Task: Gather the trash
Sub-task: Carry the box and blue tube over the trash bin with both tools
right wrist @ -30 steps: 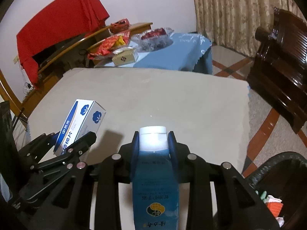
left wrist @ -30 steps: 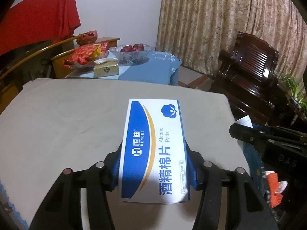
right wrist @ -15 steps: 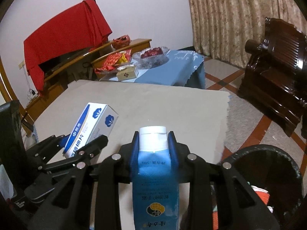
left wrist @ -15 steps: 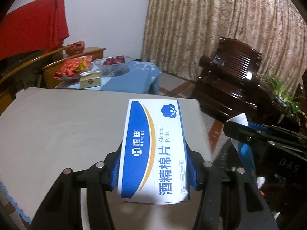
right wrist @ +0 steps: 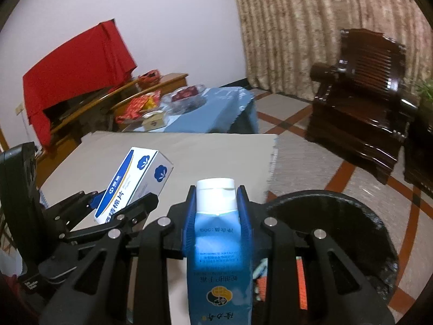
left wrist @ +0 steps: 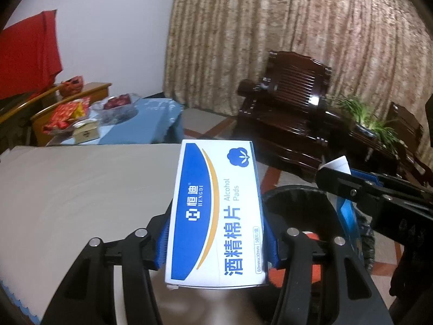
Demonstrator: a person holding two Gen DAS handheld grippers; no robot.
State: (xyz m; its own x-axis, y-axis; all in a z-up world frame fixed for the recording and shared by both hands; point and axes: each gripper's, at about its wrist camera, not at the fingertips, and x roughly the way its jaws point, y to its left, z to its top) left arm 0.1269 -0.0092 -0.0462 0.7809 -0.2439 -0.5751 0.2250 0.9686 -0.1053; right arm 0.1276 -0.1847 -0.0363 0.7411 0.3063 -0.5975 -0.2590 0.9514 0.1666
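Note:
My left gripper (left wrist: 216,239) is shut on a white and blue alcohol pads box (left wrist: 216,211), held over the right edge of the beige table (left wrist: 67,189). The box also shows in the right wrist view (right wrist: 135,184). My right gripper (right wrist: 216,216) is shut on a blue tube with a white cap (right wrist: 216,238). A black trash bin (right wrist: 351,222) stands on the floor just right of the table, below both grippers, with red and white scraps inside. Its rim also shows in the left wrist view (left wrist: 300,192).
A dark wooden armchair (left wrist: 292,113) stands beyond the bin before the curtains. A low table with a blue cloth (left wrist: 151,124) holds a fruit bowl, snacks and a small box. A potted plant (left wrist: 365,119) is at the right.
Both grippers have swung right with their loads, off the table middle to above the trash bin. The grips have not changed.

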